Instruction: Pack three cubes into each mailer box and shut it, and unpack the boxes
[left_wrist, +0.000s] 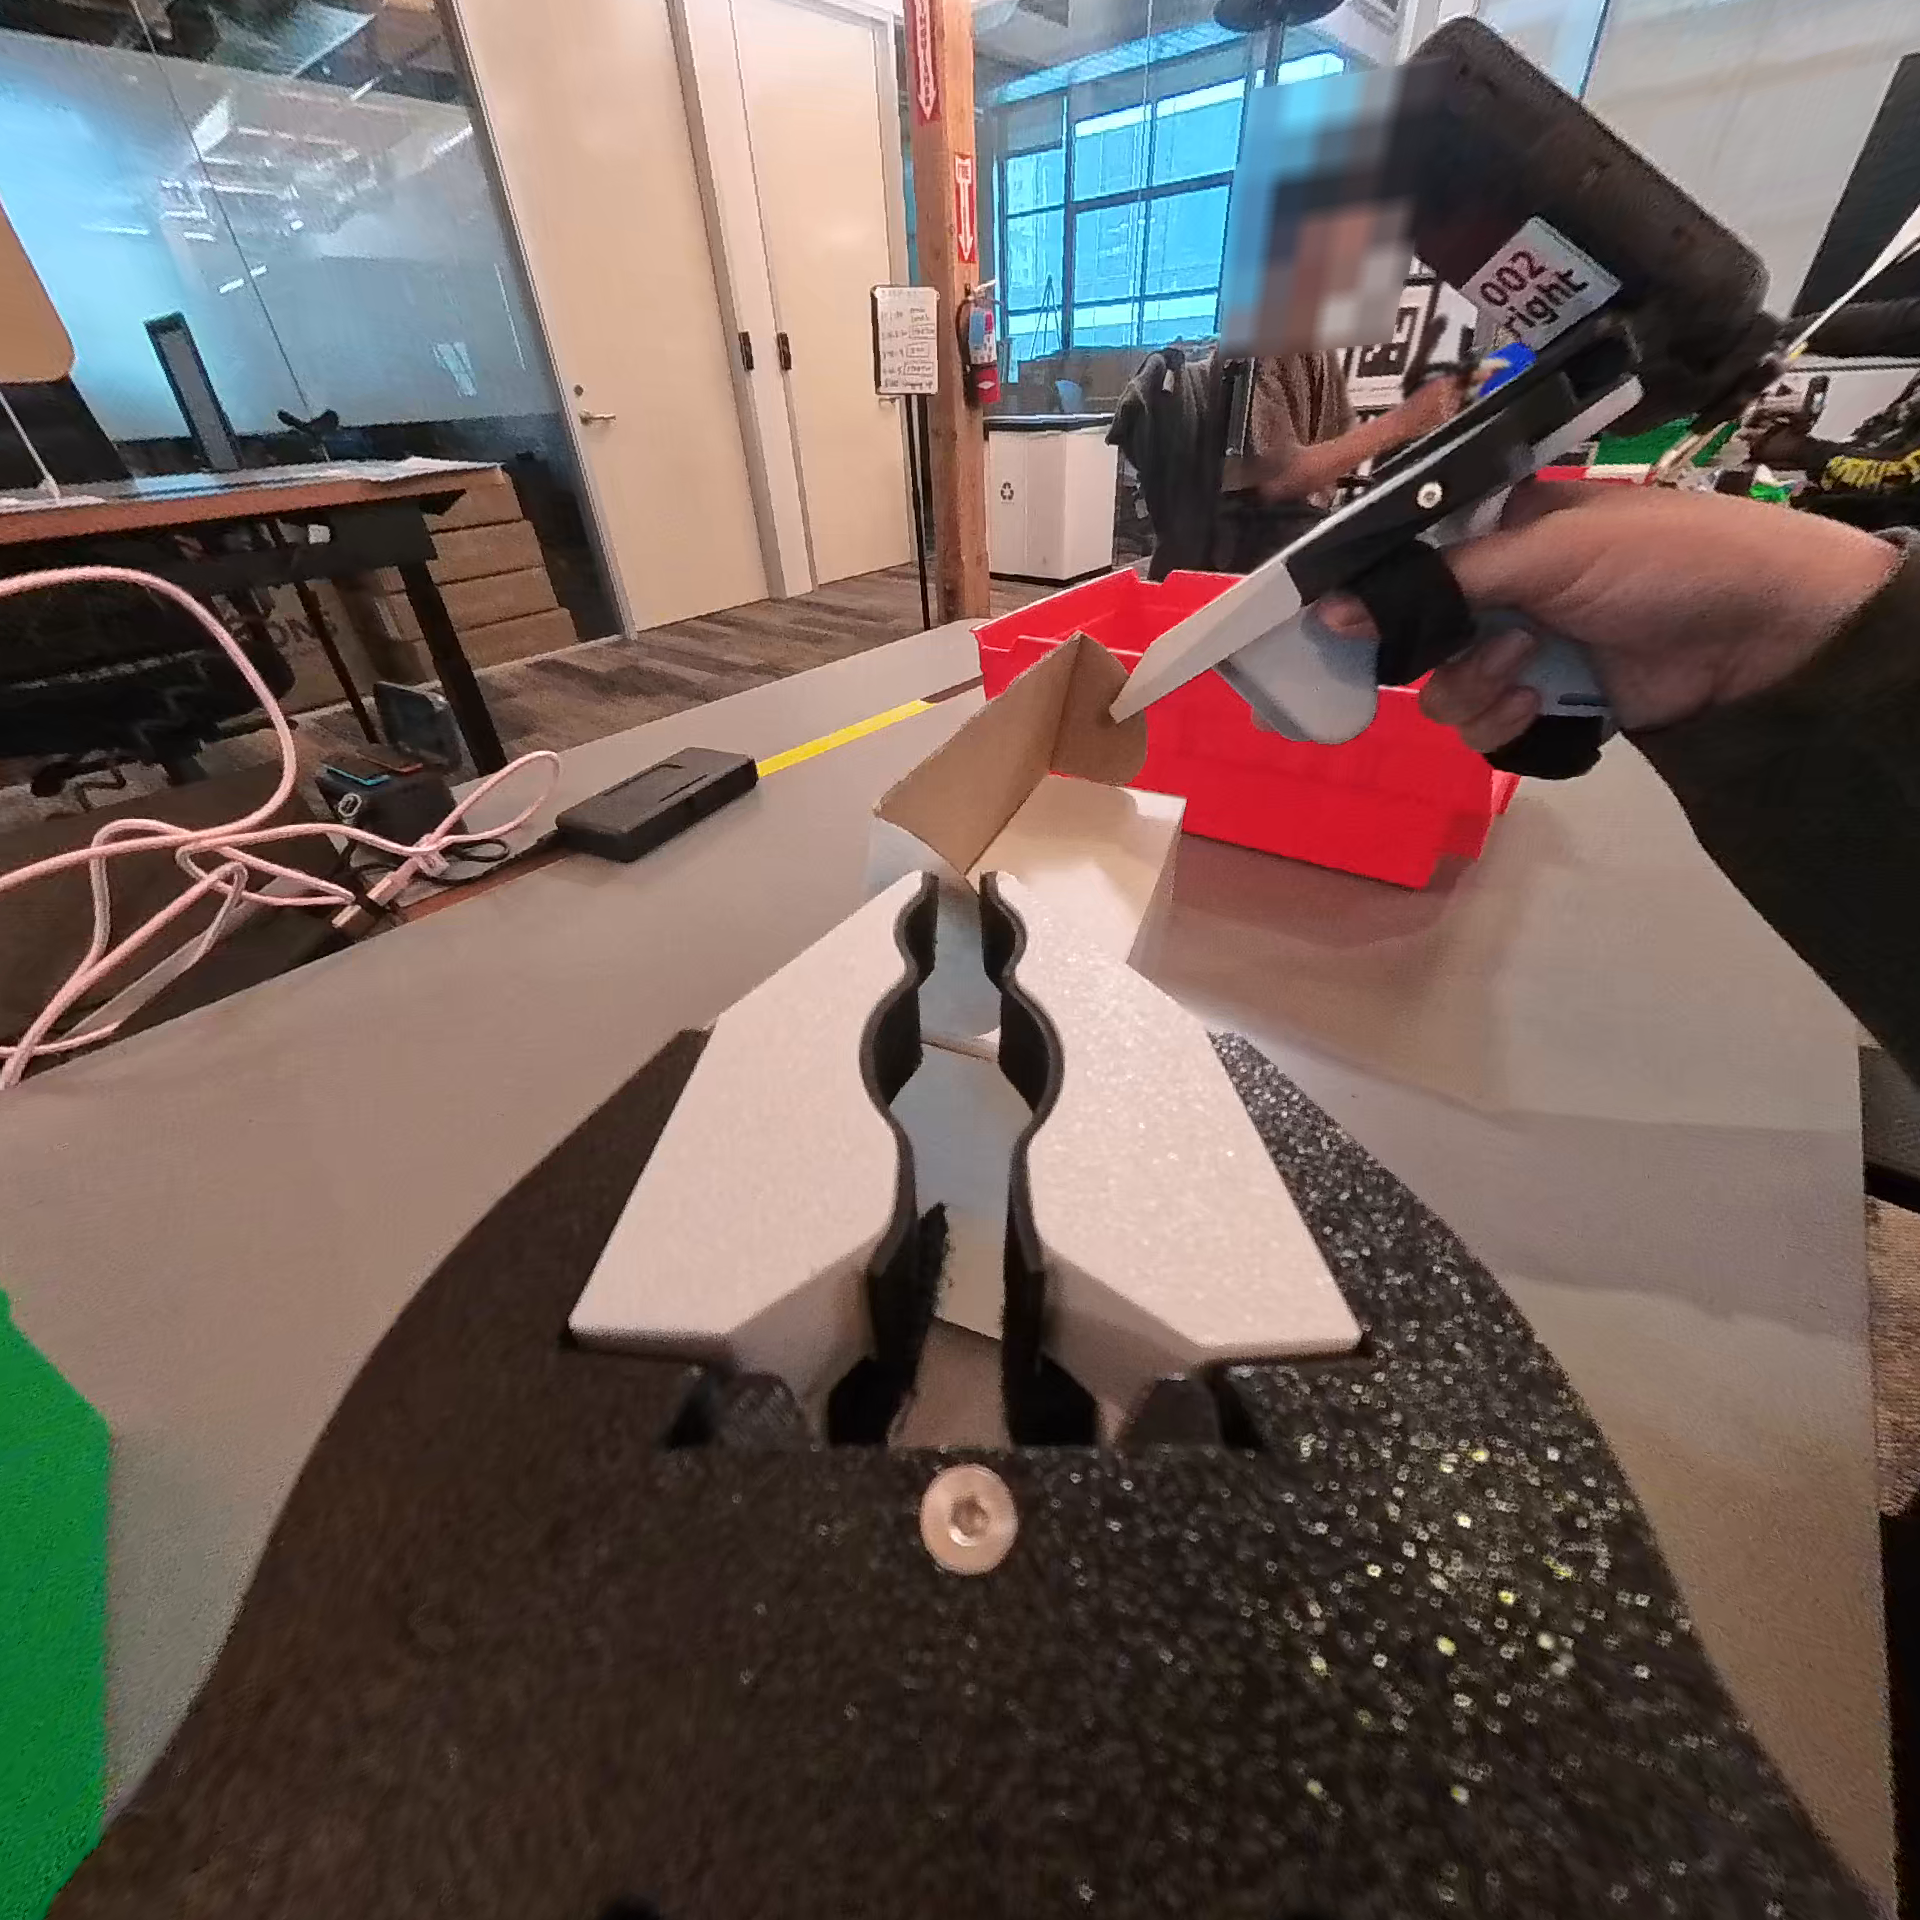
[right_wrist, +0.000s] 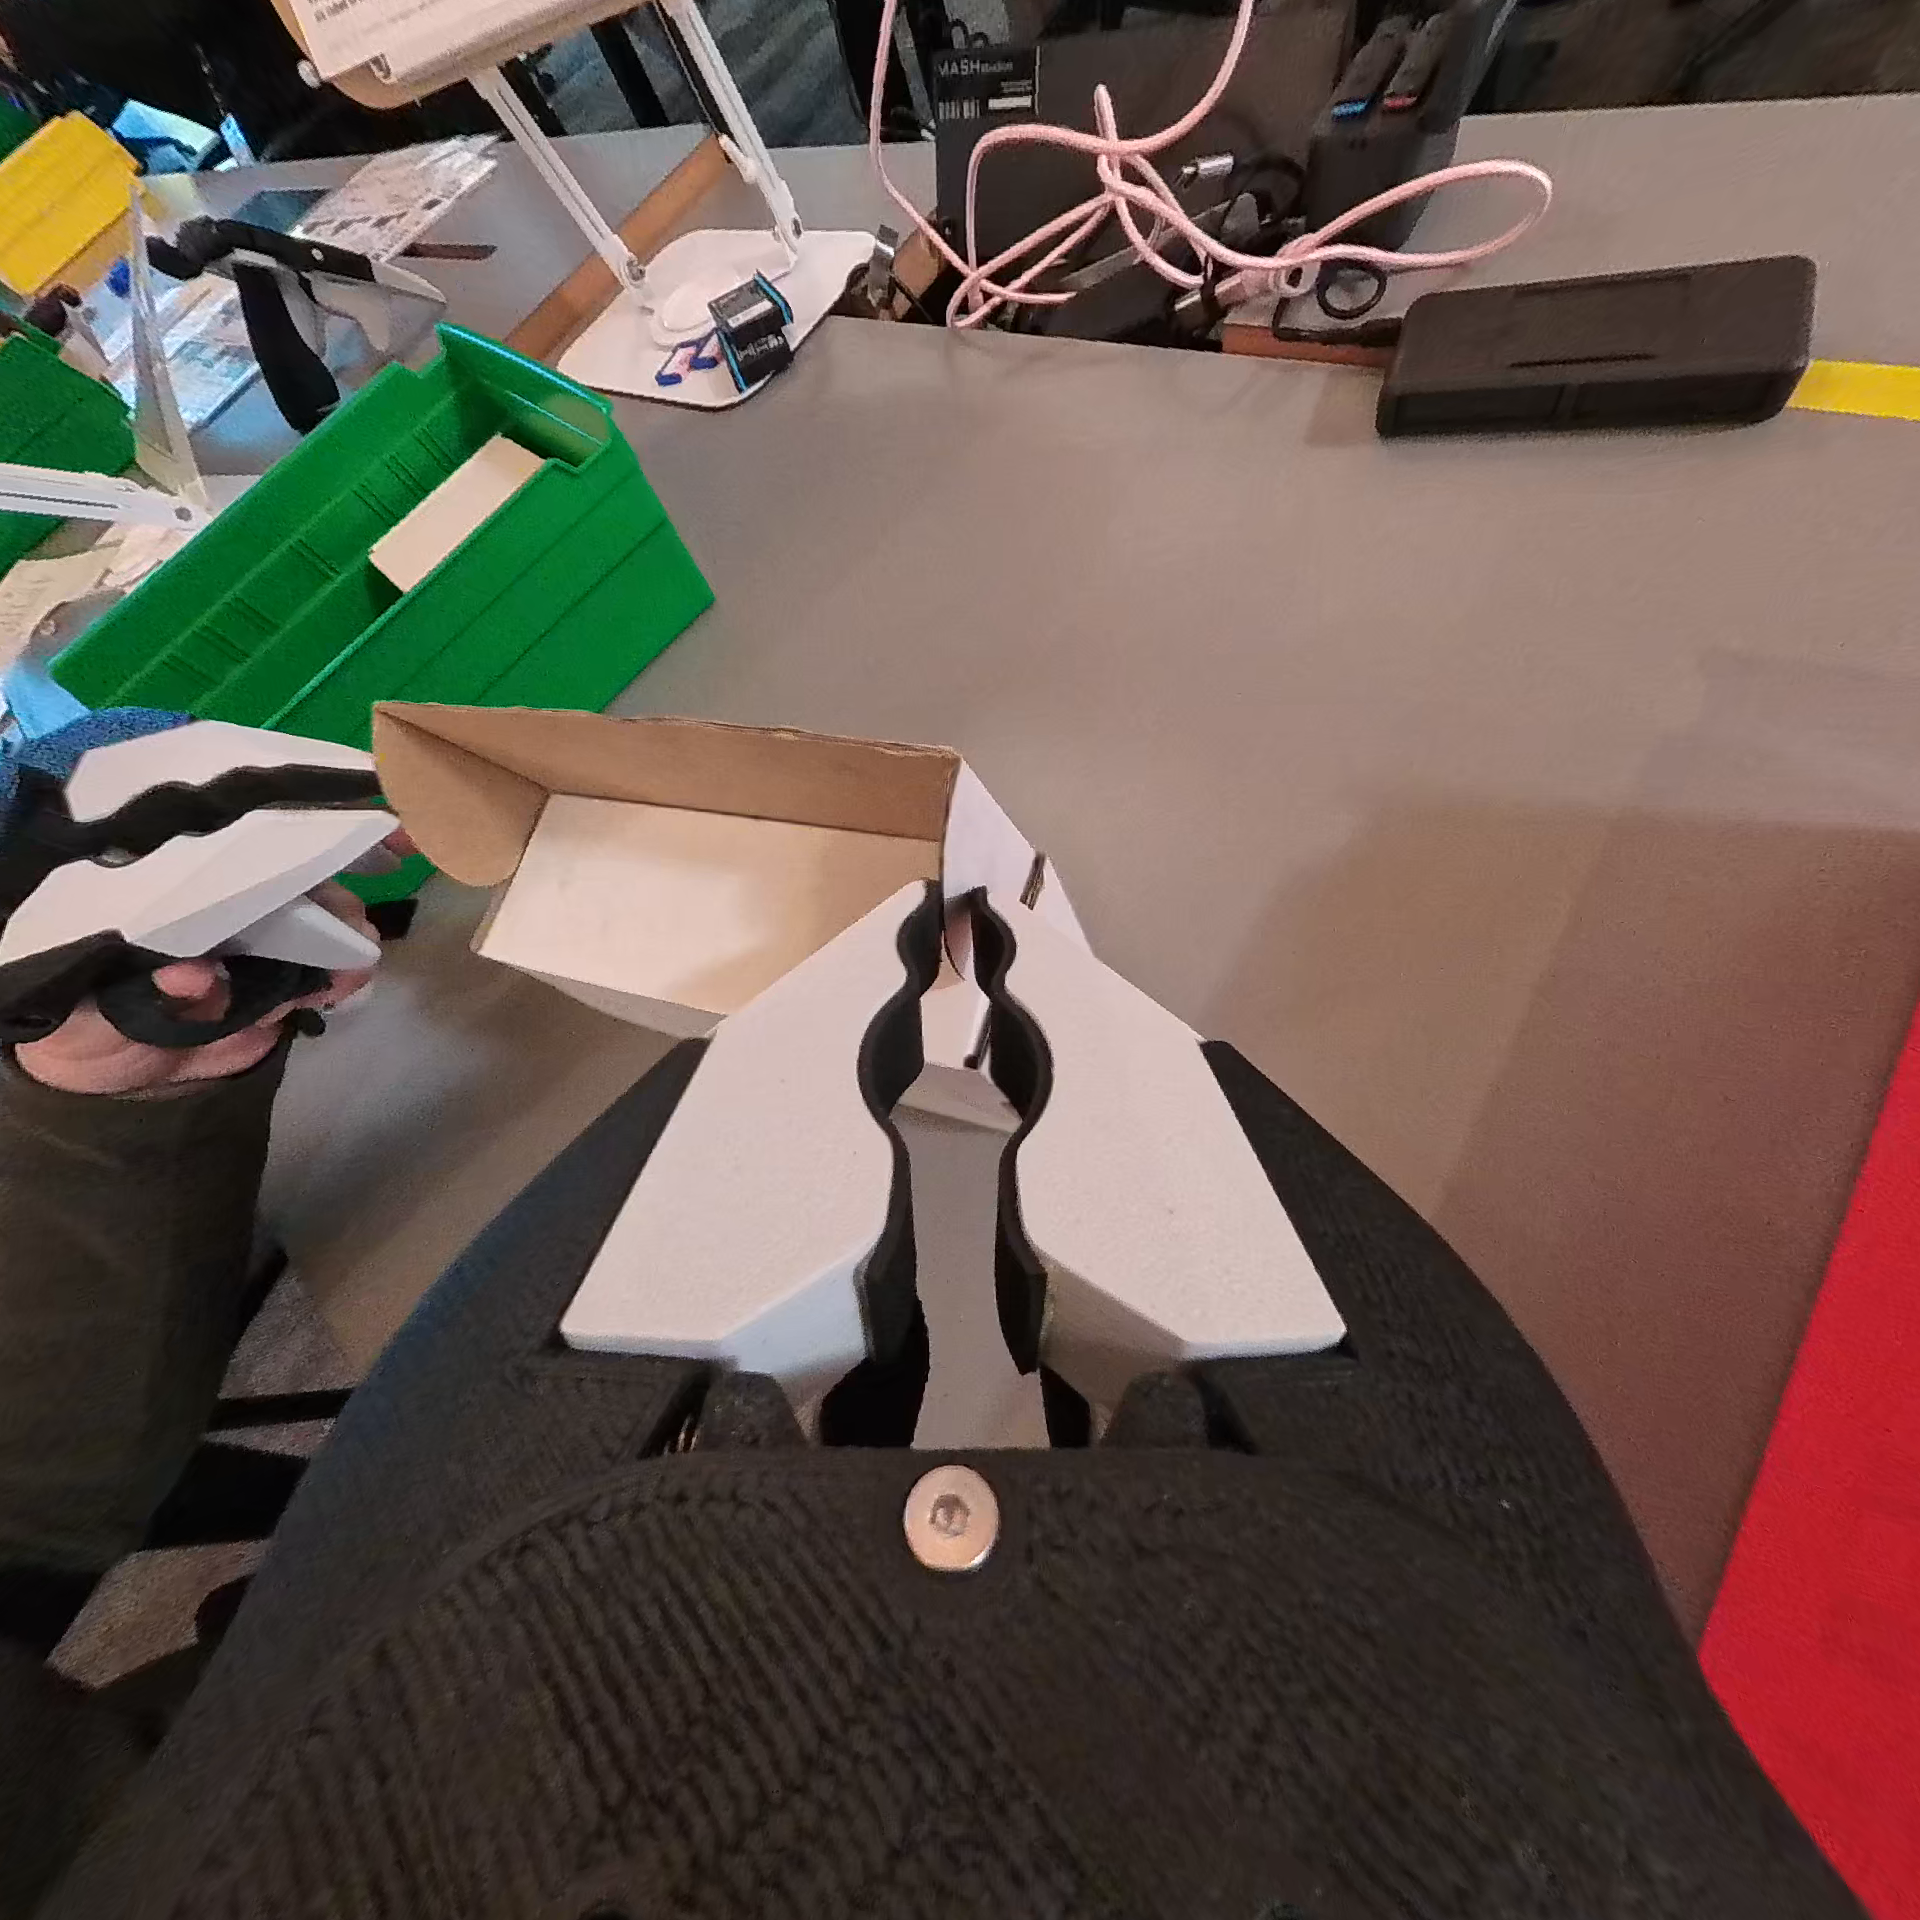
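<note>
Mailer box (right_wrist: 665, 894), judged light and easily creased, is best held at stiff edges. Its end ear flaps are pinched by the left gripper (left_wrist: 958, 883) and the right gripper (right_wrist: 961, 920).

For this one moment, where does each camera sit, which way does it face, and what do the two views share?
Left wrist view: rides on the left gripper, facing along its fingers over the grey table to the white cardboard mailer box, the red plastic bin and an office; the right gripper and its hand show.
Right wrist view: rides on the right gripper, looking down across the box toward the green plastic bin; the left gripper shows.
Shared: the box with its lid flap raised, the table, the black flat device, the pink cable.
</note>
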